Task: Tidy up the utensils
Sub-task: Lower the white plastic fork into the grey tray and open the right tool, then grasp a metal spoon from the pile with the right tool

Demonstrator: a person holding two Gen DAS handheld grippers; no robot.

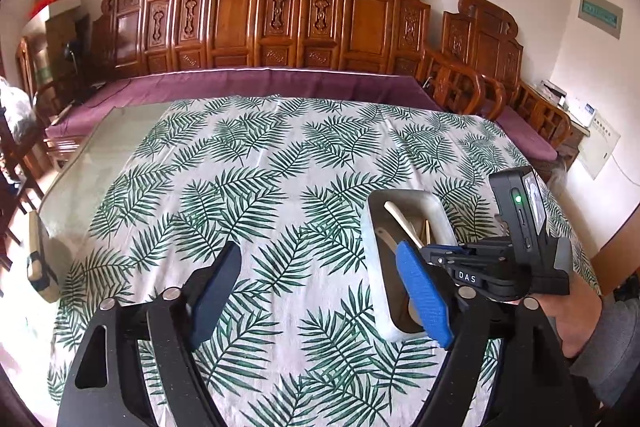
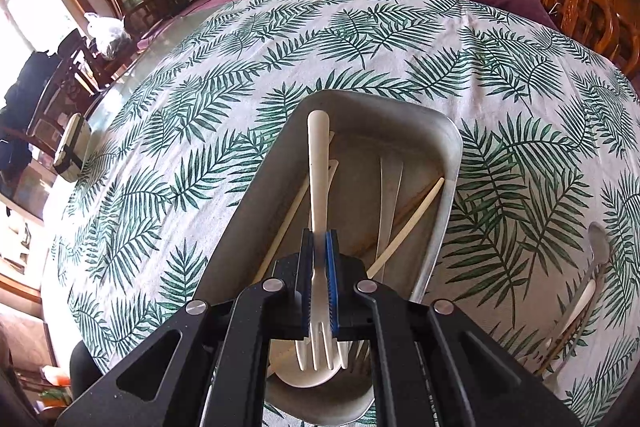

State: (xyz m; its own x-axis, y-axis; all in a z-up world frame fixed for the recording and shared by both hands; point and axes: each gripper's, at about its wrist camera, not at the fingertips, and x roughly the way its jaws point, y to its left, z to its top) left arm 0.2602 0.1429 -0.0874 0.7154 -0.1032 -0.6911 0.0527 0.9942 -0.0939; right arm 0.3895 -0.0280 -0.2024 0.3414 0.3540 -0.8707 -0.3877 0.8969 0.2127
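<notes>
Right tool (image 2: pixel 319 279) grips cream, seemingly plastic fork (image 2: pixel 318 187).

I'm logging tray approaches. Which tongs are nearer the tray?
Right. The right tongs hang over the tray, shut on a white fork; the left tongs hover open beside it.

right gripper (image 2: pixel 319 281) clamping white fork (image 2: pixel 318 187), over tray (image 2: pixel 446 163)

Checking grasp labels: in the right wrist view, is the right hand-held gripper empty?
No, the right hand-held gripper is shut on a white plastic fork held above the grey tray.
</notes>
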